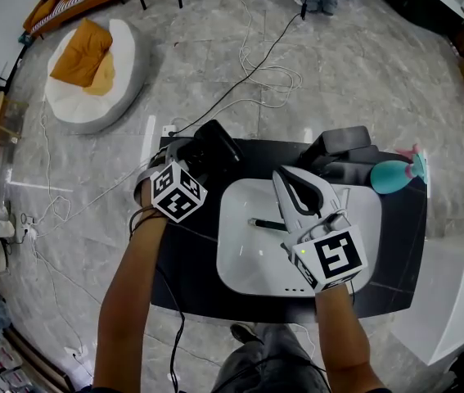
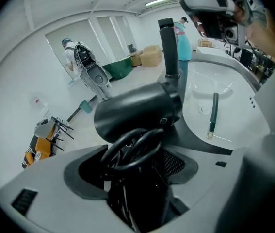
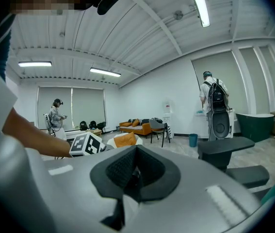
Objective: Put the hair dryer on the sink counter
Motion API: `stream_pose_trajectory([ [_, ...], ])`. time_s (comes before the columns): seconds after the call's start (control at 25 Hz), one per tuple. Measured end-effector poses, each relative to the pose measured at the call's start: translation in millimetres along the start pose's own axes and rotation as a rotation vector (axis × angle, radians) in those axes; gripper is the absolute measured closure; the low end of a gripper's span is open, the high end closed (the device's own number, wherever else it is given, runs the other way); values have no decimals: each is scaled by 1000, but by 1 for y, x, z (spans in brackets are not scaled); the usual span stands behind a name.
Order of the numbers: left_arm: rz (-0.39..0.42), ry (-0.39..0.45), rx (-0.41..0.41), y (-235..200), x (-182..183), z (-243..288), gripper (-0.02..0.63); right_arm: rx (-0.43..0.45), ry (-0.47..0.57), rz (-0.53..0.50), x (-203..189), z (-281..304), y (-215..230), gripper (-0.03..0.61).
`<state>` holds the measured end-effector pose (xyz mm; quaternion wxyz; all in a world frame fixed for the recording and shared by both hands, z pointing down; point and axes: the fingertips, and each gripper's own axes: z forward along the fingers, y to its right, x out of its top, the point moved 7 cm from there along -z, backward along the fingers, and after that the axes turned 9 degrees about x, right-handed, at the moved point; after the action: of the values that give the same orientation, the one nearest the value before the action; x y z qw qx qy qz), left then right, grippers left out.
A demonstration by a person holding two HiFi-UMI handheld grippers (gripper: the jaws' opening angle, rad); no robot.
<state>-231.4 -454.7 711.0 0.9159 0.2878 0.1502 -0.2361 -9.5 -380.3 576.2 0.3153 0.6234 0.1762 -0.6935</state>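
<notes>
- Now the left gripper [image 2: 135, 165] is keeping its jaws spread; the handle of the hair dryer [image 2: 137, 111] and its coiled cord [image 2: 127, 147] are sitting between them, with the pads not pressing on either.
- The hair dryer is lying on the black counter [image 1: 186, 281], at its left end, just beside the white basin [image 1: 244, 273].
- The right gripper [image 3: 136, 177] is hovering over the basin, its jaws pressed together on nothing.
- A teal bottle [image 1: 389, 176] is standing at the counter's right end.
</notes>
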Motion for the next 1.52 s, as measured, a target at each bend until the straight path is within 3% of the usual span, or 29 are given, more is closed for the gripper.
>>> stream_pose_trajectory([
  [0.4,7,31,37,10,1,-12,257,0,2,-3,6,-3,-9,568],
  [0.92,-35,179,103,-4,23,-83,245,15,21,-31,34,-16,-37,568],
  [1.2,-185,339,177,-21,34,-167,252,15,50,-53,66,-32,-61,568],
  [1.36,-242,430,240,-31,33,-231,330,21,62,-83,91,-44,-83,568],
  [1.52,-268,512,298,-37,28,-303,534,32,80,-117,119,-57,-111,569],
])
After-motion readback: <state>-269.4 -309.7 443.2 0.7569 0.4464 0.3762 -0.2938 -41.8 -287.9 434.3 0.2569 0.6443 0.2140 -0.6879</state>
